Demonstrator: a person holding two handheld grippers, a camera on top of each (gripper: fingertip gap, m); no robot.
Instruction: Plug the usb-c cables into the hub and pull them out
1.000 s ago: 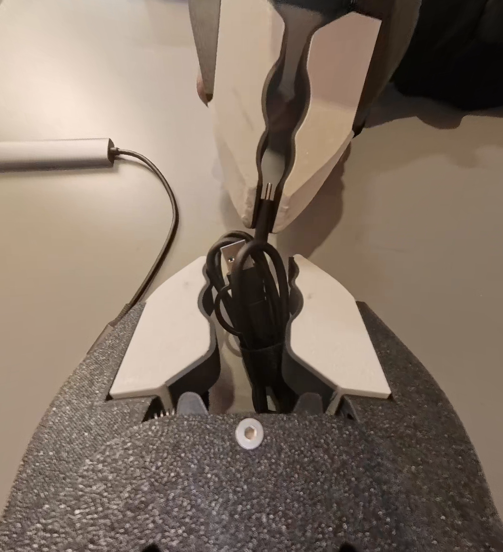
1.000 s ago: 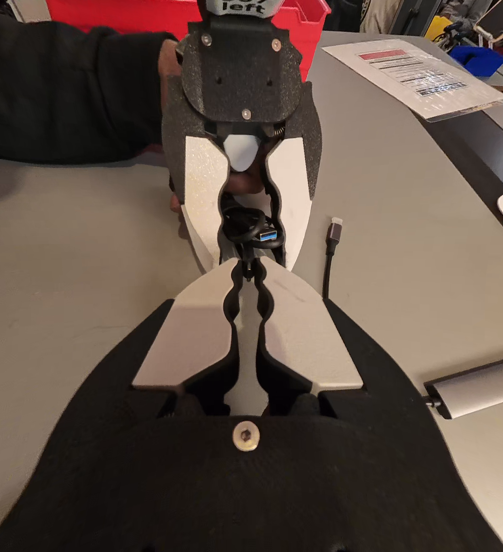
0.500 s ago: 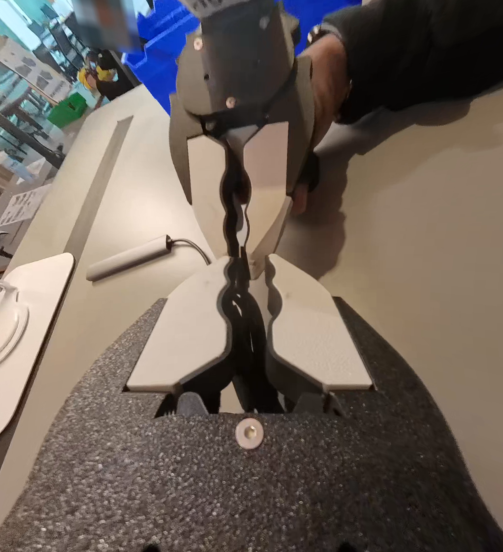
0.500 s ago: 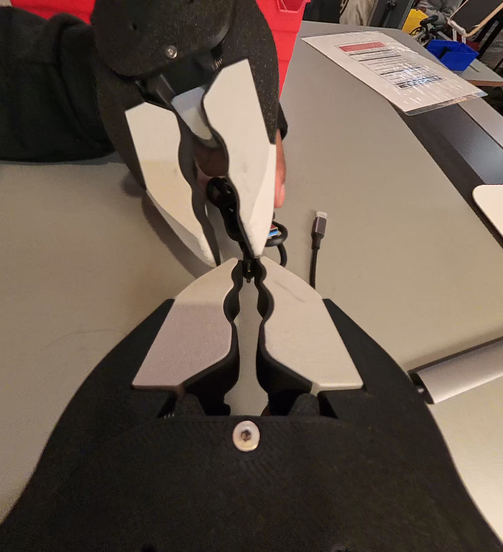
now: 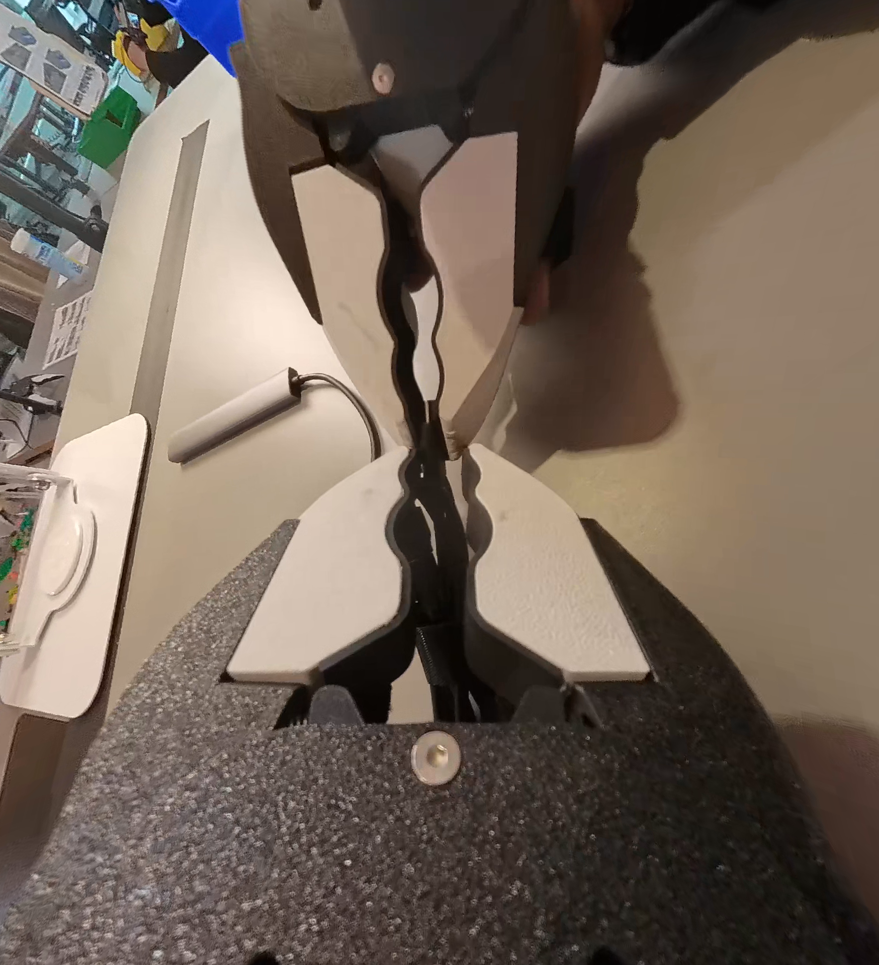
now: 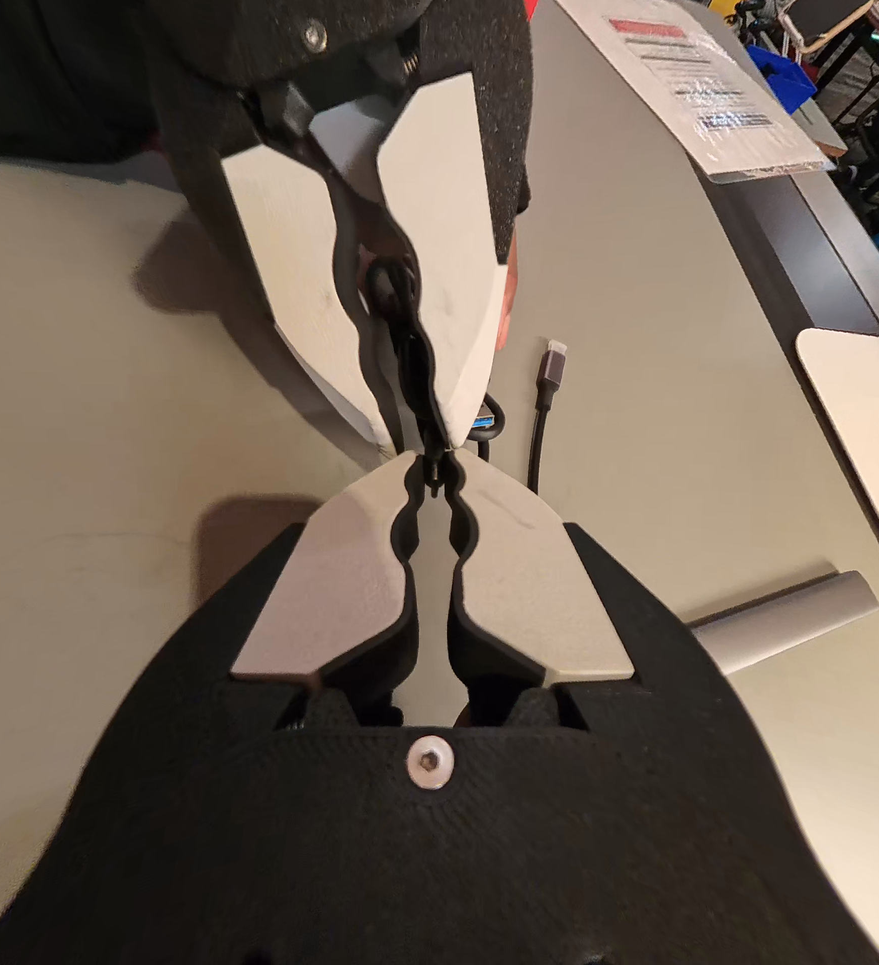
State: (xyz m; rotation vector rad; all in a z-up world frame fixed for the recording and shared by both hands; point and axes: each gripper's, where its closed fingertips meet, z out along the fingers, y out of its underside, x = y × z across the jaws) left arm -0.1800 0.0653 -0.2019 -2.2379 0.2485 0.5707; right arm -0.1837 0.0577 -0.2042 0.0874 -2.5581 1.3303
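Note:
My left gripper (image 5: 437, 454) is shut on a coiled black cable bundle (image 5: 440, 527) and holds it above the grey table. My right gripper (image 6: 435, 459) faces it tip to tip and is shut on the bundle's black plug end (image 6: 433, 472). In the right wrist view the left gripper (image 6: 421, 444) shows the bundle (image 6: 395, 292) between its fingers, with a blue USB-A plug (image 6: 484, 434) hanging below. The silver hub (image 5: 239, 418) lies on the table at the left; it also shows in the right wrist view (image 6: 792, 621). The hub's own grey USB-C plug (image 6: 552, 365) lies loose on the table.
A white board (image 5: 71, 548) with a clear plastic piece lies at the table's edge, also in the right wrist view (image 6: 855, 418). A laminated sheet (image 6: 709, 89) lies at the far right. Blue bin (image 5: 207, 31) and shelves beyond. A person's hands hold both grippers. My left and right fingertips are right by each other. From either gripper's tips it is about 15 cm to the silver hub (image 5: 239, 418). It turns up in the right wrist view (image 6: 763, 615) as well.
The left gripper's fingers have closed in on the cable bundle. Both grippers have tilted and moved closer together, tips now meeting. The right gripper keeps its hold on the plug end.

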